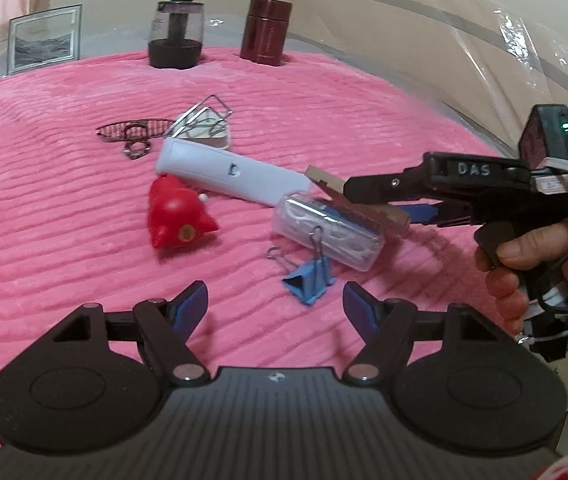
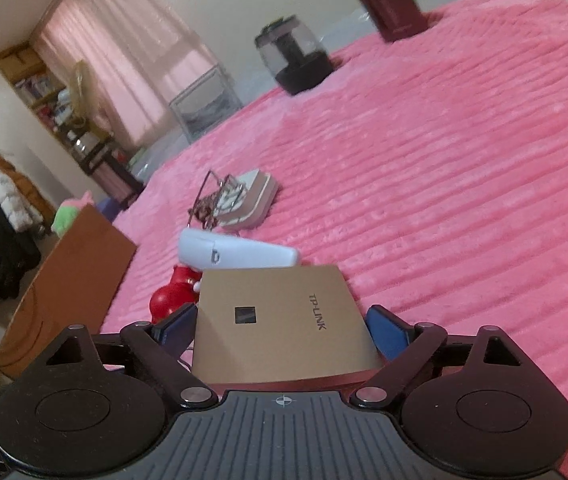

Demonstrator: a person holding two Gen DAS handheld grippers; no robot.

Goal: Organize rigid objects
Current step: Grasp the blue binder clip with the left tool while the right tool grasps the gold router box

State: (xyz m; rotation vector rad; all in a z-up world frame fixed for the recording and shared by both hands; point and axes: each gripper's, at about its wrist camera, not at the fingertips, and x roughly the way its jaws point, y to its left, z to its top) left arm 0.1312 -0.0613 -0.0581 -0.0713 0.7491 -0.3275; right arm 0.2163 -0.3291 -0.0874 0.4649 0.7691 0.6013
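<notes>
My left gripper (image 1: 276,300) hangs open over the pink blanket (image 1: 64,200) with nothing between its fingers; a blue binder clip (image 1: 308,284) lies just ahead of it. My right gripper (image 2: 282,324) stands open around a gold TP-LINK box (image 2: 276,320), pads close beside its edges. Seen from the left wrist, the right gripper (image 1: 384,200) comes in from the right, and the tilted gold box (image 1: 324,178) leans on a clear plastic case (image 1: 328,232). Nearby lie a white remote (image 1: 228,174) and a red figurine (image 1: 176,216).
A wire clip on a small white box (image 1: 204,128), a metal dish (image 1: 136,130) and a key ring lie farther back. A dark jar (image 1: 176,36), a maroon container (image 1: 266,32) and a picture frame (image 1: 44,38) stand at the far edge. A cardboard box (image 2: 68,280) stands beside the bed.
</notes>
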